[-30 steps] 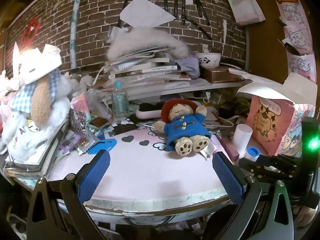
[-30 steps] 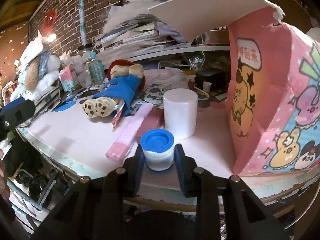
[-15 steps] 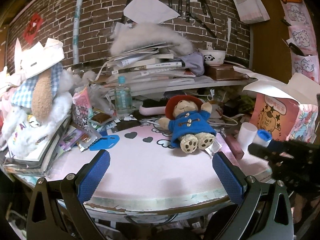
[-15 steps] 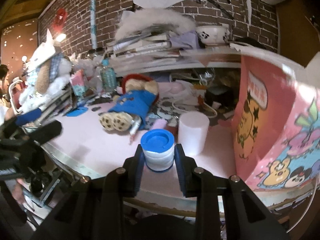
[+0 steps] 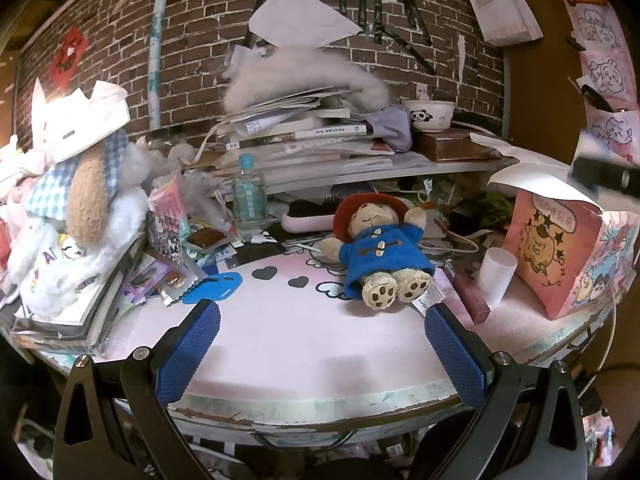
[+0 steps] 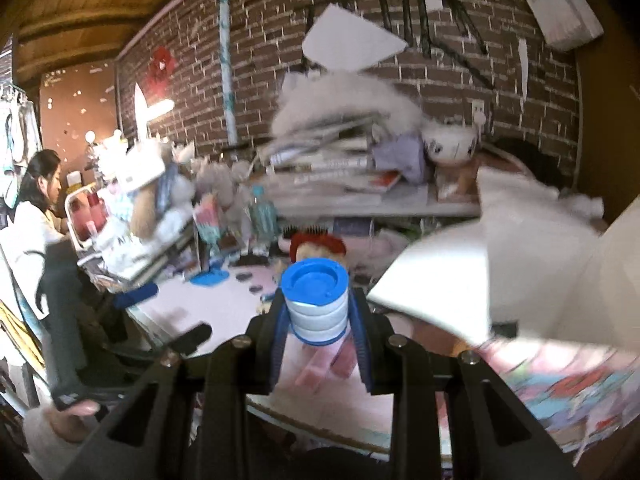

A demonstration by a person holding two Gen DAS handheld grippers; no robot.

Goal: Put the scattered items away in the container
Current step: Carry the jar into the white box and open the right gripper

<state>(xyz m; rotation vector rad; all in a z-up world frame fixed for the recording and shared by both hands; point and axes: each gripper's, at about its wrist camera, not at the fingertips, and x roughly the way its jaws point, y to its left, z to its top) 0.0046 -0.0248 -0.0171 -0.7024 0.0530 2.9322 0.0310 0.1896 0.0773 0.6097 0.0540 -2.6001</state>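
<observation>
My right gripper point(image 6: 318, 320) is shut on a small white jar with a blue lid point(image 6: 316, 300) and holds it high above the table, beside the white flaps point(image 6: 448, 280) of the pink cartoon box point(image 5: 560, 248). My left gripper point(image 5: 316, 344) is open and empty over the front of the pink table point(image 5: 300, 344). A teddy bear in a blue coat and red hat point(image 5: 380, 248) lies on the table. A white cup point(image 5: 496, 272) and a pink bar point(image 5: 468, 300) lie next to the box. The right gripper shows blurred in the left wrist view point(image 5: 604, 176).
A plush dog on books point(image 5: 76, 224) stands at the left, with packets and a blue tag point(image 5: 216, 284) beside it. A water bottle point(image 5: 248, 196), a hairbrush point(image 5: 312, 216) and a shelf with stacked books point(image 5: 304, 136) fill the back. A person point(image 6: 36, 216) sits far left.
My right gripper has lifted the blue-lidded jar off the table and up to the level of the box's top flaps. The left gripper has stayed open in place.
</observation>
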